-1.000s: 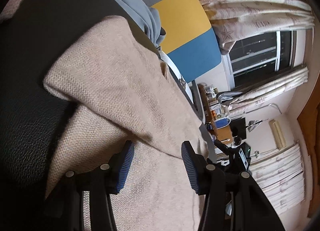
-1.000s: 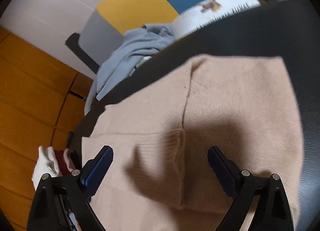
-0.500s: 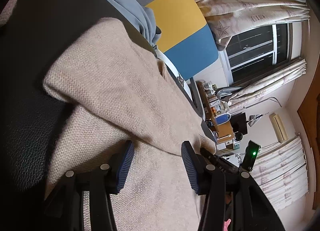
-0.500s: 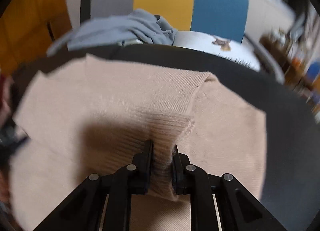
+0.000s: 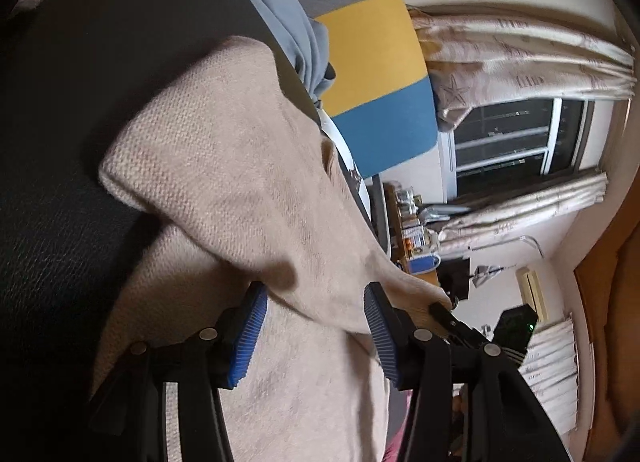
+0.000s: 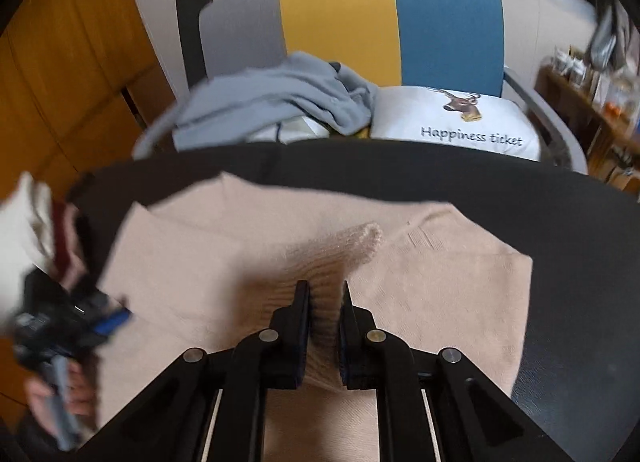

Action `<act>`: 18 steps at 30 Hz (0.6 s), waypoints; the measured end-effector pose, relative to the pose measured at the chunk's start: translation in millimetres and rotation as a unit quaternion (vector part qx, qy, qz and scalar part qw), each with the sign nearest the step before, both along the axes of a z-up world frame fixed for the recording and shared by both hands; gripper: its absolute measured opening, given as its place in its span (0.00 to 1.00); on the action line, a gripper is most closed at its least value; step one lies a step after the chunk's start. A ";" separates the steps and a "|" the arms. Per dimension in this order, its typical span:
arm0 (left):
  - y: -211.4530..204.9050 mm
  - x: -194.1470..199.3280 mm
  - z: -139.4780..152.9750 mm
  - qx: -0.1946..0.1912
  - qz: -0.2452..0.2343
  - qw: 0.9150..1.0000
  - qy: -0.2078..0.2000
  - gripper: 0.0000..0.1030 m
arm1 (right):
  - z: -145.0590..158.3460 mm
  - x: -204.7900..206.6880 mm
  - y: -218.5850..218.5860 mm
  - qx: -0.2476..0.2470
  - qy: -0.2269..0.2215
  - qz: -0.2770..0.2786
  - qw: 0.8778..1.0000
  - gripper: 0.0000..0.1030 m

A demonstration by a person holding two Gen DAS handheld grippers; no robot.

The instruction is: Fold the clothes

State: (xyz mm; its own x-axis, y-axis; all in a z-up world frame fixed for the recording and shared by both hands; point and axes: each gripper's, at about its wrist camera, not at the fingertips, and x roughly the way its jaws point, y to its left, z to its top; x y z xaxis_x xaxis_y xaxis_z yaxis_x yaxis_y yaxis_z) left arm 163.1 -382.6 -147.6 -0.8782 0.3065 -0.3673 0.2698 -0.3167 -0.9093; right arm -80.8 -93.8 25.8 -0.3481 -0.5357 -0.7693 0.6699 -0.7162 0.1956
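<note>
A beige knit sweater [image 6: 440, 282] lies partly folded on a black leather surface [image 6: 580, 262]. My right gripper [image 6: 324, 302] is shut on the sweater's ribbed cuff [image 6: 352, 246] and holds it raised over the body of the sweater. In the left wrist view the sweater [image 5: 240, 189] fills the middle. My left gripper [image 5: 312, 314] is open, its blue pads either side of a folded edge, low over the fabric. The left gripper also shows in the right wrist view [image 6: 76, 322] at the sweater's left edge.
Behind the black surface stands a chair with a grey, yellow and blue back [image 6: 360, 17]. On it lie a grey-blue garment [image 6: 280, 97] and a white folded shirt with a deer print [image 6: 460, 117]. Wooden doors [image 6: 60, 81] stand left, a cluttered shelf [image 6: 592, 93] right.
My right gripper closed on the ribbed cuff and has lifted it up over the sweater. My left gripper stayed open, shifting slightly along the sweater's edge.
</note>
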 end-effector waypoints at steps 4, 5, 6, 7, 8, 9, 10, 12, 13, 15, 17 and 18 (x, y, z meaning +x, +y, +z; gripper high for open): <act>-2.0 -3.3 -1.5 0.002 0.009 1.000 -0.006 0.51 | -1.4 -8.8 1.3 0.035 0.002 -0.001 0.999 0.12; -1.1 -3.7 -1.2 -0.003 0.007 1.000 -0.007 0.51 | -8.5 -11.3 1.6 0.052 0.001 -0.002 0.999 0.12; -0.1 -4.1 -0.9 -0.008 0.005 1.000 -0.008 0.51 | -17.7 -13.9 4.2 0.064 -0.007 -0.003 0.998 0.12; 0.7 -4.2 -0.5 -0.014 0.003 1.000 -0.010 0.51 | -26.1 -16.5 8.2 0.075 -0.016 -0.006 0.997 0.12; 1.4 -4.2 -0.1 -0.018 0.000 1.000 -0.011 0.51 | -33.2 -19.0 12.7 0.072 -0.030 -0.006 0.997 0.12; 2.1 -4.1 0.2 -0.022 -0.002 1.000 -0.012 0.51 | -39.8 -21.5 18.0 0.060 -0.048 -0.003 0.997 0.12; 2.4 -3.9 0.3 -0.025 -0.003 1.000 -0.012 0.51 | -46.4 -24.0 23.3 0.048 -0.065 0.001 0.997 0.12; 3.0 -4.4 0.9 -0.030 -0.005 0.999 -0.014 0.51 | -46.4 -25.9 30.2 0.014 -0.073 0.005 0.997 0.13; 3.4 -4.9 1.2 -0.032 -0.006 0.999 -0.016 0.51 | -42.5 -26.1 31.1 0.000 -0.065 0.007 0.998 0.19; 5.2 -6.2 2.5 -0.043 -0.010 0.999 -0.022 0.51 | -35.9 -24.4 23.1 0.001 -0.040 0.021 0.999 0.64; 7.5 -7.5 4.0 -0.056 -0.015 0.998 -0.029 0.51 | -34.2 -19.5 5.5 0.024 -0.014 0.052 0.998 0.99; 9.0 -8.0 4.7 -0.063 -0.018 0.997 -0.032 0.51 | -33.4 -17.1 -3.4 0.035 0.000 0.067 0.997 1.00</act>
State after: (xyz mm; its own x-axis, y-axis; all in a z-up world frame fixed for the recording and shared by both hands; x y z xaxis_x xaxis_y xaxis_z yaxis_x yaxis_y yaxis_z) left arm 155.0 -373.6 -142.9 -0.8412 0.2847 -0.4596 0.3121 -0.4383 -0.8429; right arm -98.0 -97.2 -7.6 -0.2758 -0.5219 -0.8072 0.7609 -0.6316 0.1485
